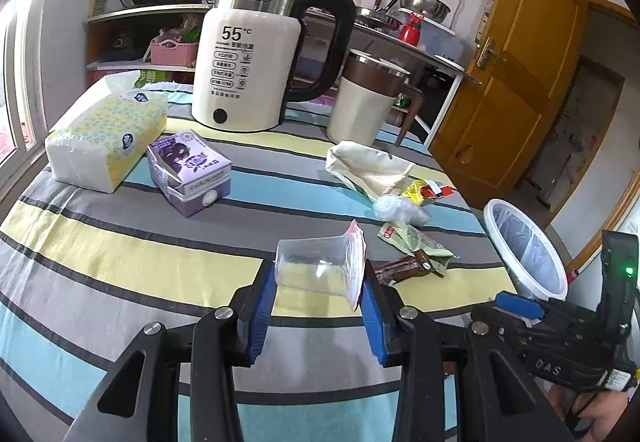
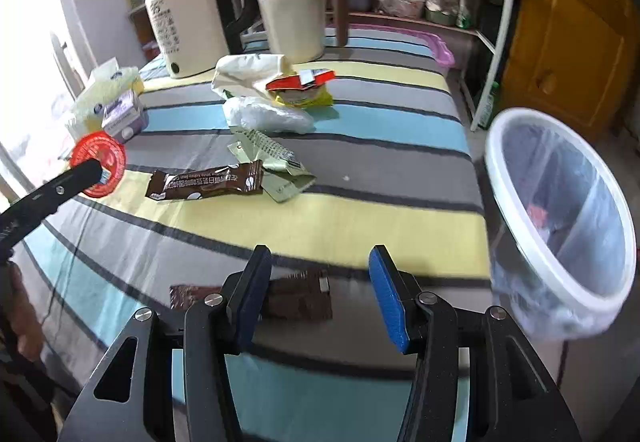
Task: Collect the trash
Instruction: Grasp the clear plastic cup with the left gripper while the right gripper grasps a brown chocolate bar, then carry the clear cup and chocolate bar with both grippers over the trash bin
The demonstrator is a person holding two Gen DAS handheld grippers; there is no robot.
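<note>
My left gripper (image 1: 320, 282) is shut on a clear plastic cup (image 1: 316, 266) with a red foil lid, held on its side above the striped tablecloth; its lid shows in the right wrist view (image 2: 98, 163). My right gripper (image 2: 320, 274) is open and empty, over a brown wrapper (image 2: 296, 300) near the table's front edge. More trash lies mid-table: a brown snack wrapper (image 2: 208, 181), a green wrapper (image 2: 276, 165), a crumpled clear bag (image 2: 264, 115), a yellow-red packet (image 2: 302, 85) and a white bag (image 2: 244, 73). A white bin (image 2: 560, 226) with a clear liner stands off the table's right edge.
A white kettle (image 1: 244, 61) and a cream mug (image 1: 364, 101) stand at the back. A tissue pack (image 1: 104, 129) and purple milk cartons (image 1: 192, 169) sit at the left. A shelf (image 2: 400, 21) with kitchenware and a wooden door (image 2: 572, 29) are behind.
</note>
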